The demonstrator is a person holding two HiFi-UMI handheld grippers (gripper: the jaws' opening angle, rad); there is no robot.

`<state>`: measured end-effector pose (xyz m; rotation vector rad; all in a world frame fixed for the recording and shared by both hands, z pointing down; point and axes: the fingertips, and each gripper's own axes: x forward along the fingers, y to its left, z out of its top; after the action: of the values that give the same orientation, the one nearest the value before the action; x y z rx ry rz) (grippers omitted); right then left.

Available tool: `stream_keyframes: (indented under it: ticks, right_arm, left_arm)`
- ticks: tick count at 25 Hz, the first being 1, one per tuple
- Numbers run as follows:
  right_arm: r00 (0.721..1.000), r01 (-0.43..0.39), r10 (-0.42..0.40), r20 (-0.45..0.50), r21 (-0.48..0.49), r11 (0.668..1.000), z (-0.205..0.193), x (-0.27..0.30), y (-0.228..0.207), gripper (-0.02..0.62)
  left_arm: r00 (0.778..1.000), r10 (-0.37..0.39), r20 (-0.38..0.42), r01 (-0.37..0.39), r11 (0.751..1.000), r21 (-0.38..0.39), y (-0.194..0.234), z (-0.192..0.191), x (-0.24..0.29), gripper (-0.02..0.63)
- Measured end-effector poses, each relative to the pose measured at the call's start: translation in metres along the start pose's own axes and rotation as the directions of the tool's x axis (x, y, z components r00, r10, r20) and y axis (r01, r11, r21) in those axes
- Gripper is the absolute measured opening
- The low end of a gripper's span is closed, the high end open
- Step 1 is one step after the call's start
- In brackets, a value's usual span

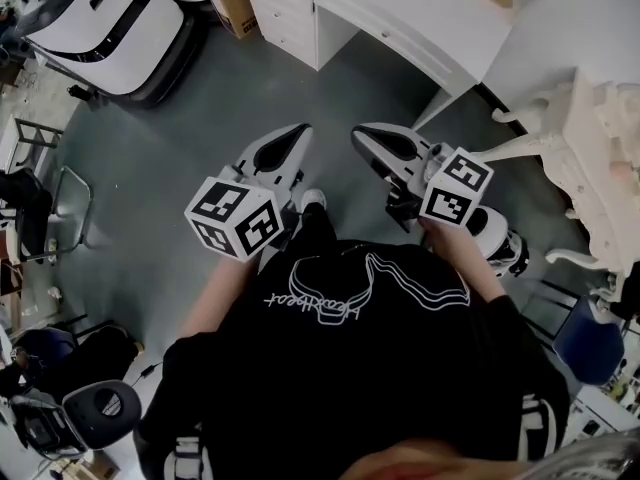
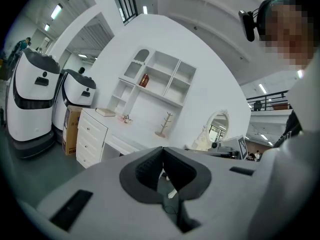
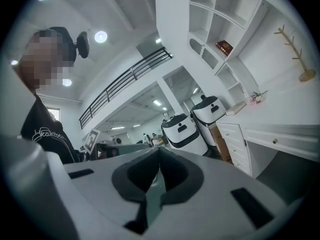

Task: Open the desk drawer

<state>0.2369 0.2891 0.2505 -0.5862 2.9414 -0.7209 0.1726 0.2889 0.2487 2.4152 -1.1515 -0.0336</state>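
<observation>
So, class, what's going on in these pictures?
A person stands on the floor a little way from a white desk, holding a left gripper and a right gripper out in front. Both have their jaws together and hold nothing. Neither touches the desk, and its drawer is shut.

Desk drawer [image 3: 287,138]: white, flat front w/ one small round knob [image 3: 274,141]. Sits level right under the tabletop [image 3: 292,120] front edge, over the open knee gap. Shut, front flush w/ the frame. In head view it's a thin white strip [image 1: 395,34] under the same front edge, next to the drawer stack [image 1: 280,8] at the tabletop's end; those are shut too.
</observation>
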Motion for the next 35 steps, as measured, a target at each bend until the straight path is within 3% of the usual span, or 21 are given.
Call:
stream_keyframes:
  ticks: [6, 13, 26, 35]
  right_arm:
    - [1.0, 0.017, -0.016, -0.023, 0.051, 0.999, 0.022, 0.055, -0.059, 0.006]
    - [0.998, 0.01, -0.007, -0.055, 0.054, 0.998, 0.051, 0.134, -0.096, 0.006]
    - [0.999, -0.011, 0.013, -0.052, 0.042, 0.999, 0.071, 0.183, -0.132, 0.006]
    - [0.997, -0.025, 0.032, -0.073, 0.1, 0.995, 0.084, 0.234, -0.209, 0.006]
  left_arm:
    - [0.999, -0.016, -0.032, 0.016, 1.0, -0.012, 0.06, 0.028, 0.045, 0.005]
    - [0.999, -0.028, -0.041, 0.027, 1.0, -0.015, 0.136, 0.071, 0.072, 0.005]
    - [1.0, 0.006, -0.011, -0.006, 1.0, 0.008, 0.195, 0.1, 0.089, 0.005]
    - [0.999, 0.028, -0.031, -0.028, 0.999, -0.019, 0.262, 0.117, 0.144, 0.005]
